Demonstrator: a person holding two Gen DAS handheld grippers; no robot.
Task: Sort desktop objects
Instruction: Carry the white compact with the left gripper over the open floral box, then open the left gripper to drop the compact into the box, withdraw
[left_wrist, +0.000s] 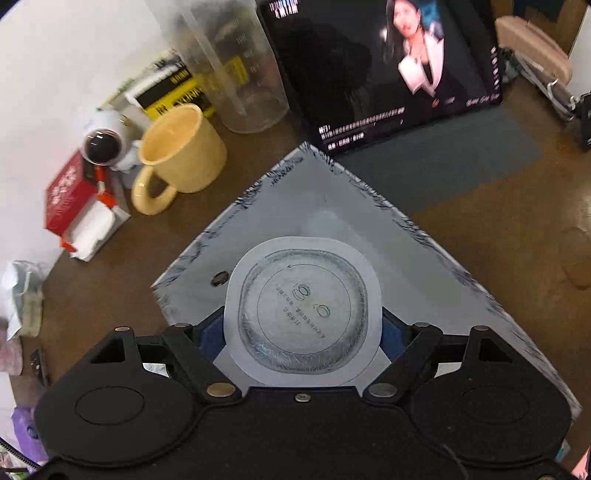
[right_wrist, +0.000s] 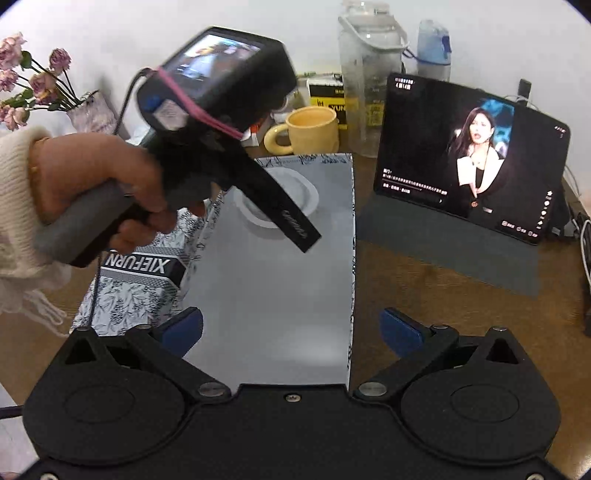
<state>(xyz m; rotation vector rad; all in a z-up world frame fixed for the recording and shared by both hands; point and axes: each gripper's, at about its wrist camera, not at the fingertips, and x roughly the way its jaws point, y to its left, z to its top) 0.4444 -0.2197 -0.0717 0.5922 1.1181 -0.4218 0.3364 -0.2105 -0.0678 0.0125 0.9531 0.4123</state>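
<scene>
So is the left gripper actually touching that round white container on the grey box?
Touching. In the left wrist view, the left gripper's blue pads press both sides of the round white container above the grey box.

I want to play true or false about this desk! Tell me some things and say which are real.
1. The left gripper holds a round white lidded container. True.
2. The right gripper is shut on the yellow ceramic mug. False: its jaws are open and empty, and the mug stands far behind.
3. The tablet screen is dark and off. False: a video is playing.
4. The container is over the grey flat box. True.
</scene>
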